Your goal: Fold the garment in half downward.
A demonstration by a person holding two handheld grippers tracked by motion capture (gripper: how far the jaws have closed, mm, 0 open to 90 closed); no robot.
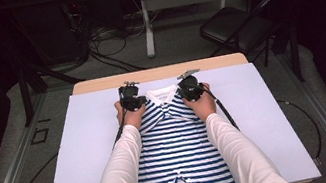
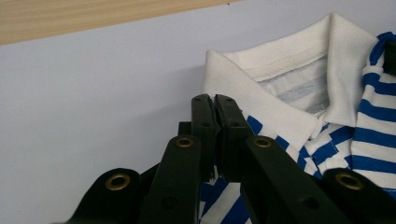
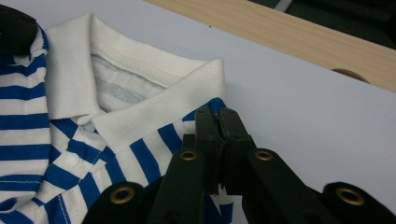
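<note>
Our left gripper [image 2: 214, 105] pinching the blue-and-white striped cotton romper [image 1: 178, 155] just left of its white collar [image 2: 275, 70], our right gripper [image 3: 218, 116] pinching just right of that collar, jaws closed.

Lab: floor cables [image 1: 107, 43], rig frame [image 1: 24, 90]

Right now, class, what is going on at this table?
A person holds a claw in each hand over a striped baby romper lying flat on a pale mat. The left claw and the right claw are each shut on a shoulder of the romper, either side of its white collar.
</note>
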